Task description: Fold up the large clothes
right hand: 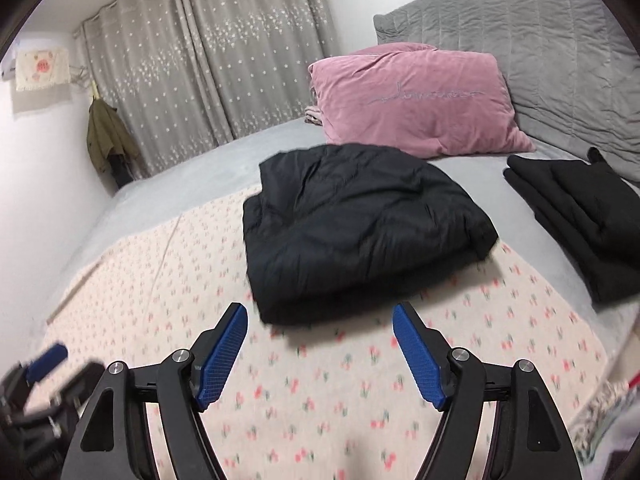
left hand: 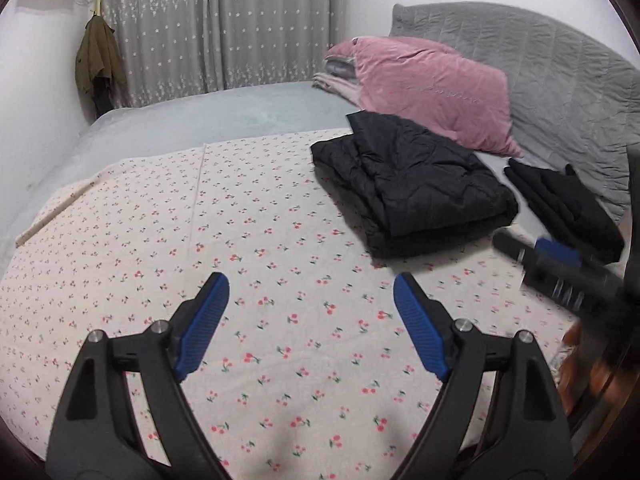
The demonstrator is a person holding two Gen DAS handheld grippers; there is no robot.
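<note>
A folded black padded jacket [left hand: 412, 184] lies on the cherry-print sheet [left hand: 200, 260] on the bed; in the right wrist view the jacket [right hand: 356, 224] sits just beyond the fingertips. A second folded black garment [left hand: 568, 208] lies to its right, also seen in the right wrist view [right hand: 588, 216]. My left gripper [left hand: 311, 288] is open and empty above the sheet, left of the jacket. My right gripper [right hand: 320, 318] is open and empty, close to the jacket's near edge. The right gripper shows blurred at the right of the left wrist view [left hand: 560, 264].
A pink pillow [right hand: 416, 100] leans against the grey quilted headboard [right hand: 560, 40] behind the clothes. Grey starred curtains [left hand: 220, 24] hang at the back. An olive coat [left hand: 98, 60] hangs on the left wall. The grey bed cover [left hand: 200, 116] lies beyond the sheet.
</note>
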